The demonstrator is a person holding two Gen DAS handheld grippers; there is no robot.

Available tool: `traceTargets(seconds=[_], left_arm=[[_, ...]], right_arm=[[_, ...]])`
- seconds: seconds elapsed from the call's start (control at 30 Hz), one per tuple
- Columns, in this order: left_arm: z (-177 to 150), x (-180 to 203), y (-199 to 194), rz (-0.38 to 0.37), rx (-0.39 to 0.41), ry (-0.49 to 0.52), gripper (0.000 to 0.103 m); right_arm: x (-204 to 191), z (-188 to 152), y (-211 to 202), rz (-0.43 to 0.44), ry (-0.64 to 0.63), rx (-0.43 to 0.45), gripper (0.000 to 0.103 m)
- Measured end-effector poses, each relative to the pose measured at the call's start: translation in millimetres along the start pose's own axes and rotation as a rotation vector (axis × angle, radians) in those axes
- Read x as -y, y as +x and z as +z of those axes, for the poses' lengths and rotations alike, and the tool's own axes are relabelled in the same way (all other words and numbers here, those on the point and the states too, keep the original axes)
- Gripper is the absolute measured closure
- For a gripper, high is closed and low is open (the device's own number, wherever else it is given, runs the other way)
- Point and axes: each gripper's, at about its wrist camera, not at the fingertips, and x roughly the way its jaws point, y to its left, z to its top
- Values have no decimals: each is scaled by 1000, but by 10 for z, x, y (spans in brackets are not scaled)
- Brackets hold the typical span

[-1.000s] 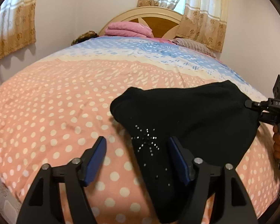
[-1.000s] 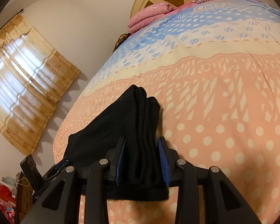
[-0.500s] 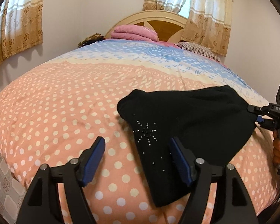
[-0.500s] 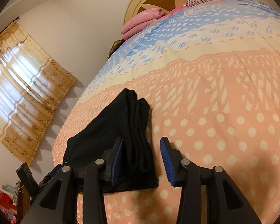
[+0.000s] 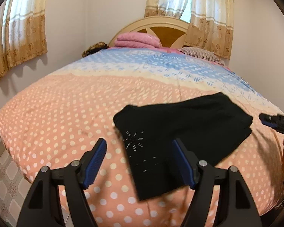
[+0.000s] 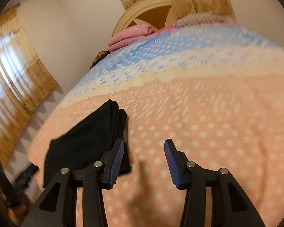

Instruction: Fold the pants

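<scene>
Left tool (image 5: pixel 138 160) sat wide open, nothing gripped, folded black pants (image 5: pixel 179 132) partly between its pads at lower center, untouched. Right tool (image 6: pixel 144 161) was opening, holding nothing, pants (image 6: pixel 85 141) lying on bed (image 6: pixel 208 113) at its left.

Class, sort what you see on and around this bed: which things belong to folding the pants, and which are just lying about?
Belongs to the job:
- black pants, folded on the bedspread
- left claw, open
- right claw, opening, nothing between its pads

Just lying about:
- pink blanket
- striped pillow
- curtains
</scene>
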Motion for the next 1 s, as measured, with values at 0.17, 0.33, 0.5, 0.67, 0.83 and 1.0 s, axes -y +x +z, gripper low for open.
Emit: traceTargets(seconds=[0.17, 0.33, 0.5, 0.67, 0.83, 1.0], left_arm=[[42, 110, -245, 13, 66, 2, 6], [74, 264, -489, -1, 107, 25, 4], [120, 350, -722, -7, 165, 38, 1], [157, 363, -857, 4, 215, 24, 0], [166, 327, -855, 7, 224, 3, 0], [150, 342, -853, 9, 224, -1, 0]], right_arm=[[-96, -177, -565, -35, -123, 50, 43], [-265, -260, -1054, -30, -185, 138, 34], [-579, -281, -1415, -29, -299, 221, 30], [-703, -334, -1549, -16, -339, 248, 29], [-715, -354, -1548, -2, -329, 257, 28], [-737, -389, -1559, 10, -334, 261, 28]])
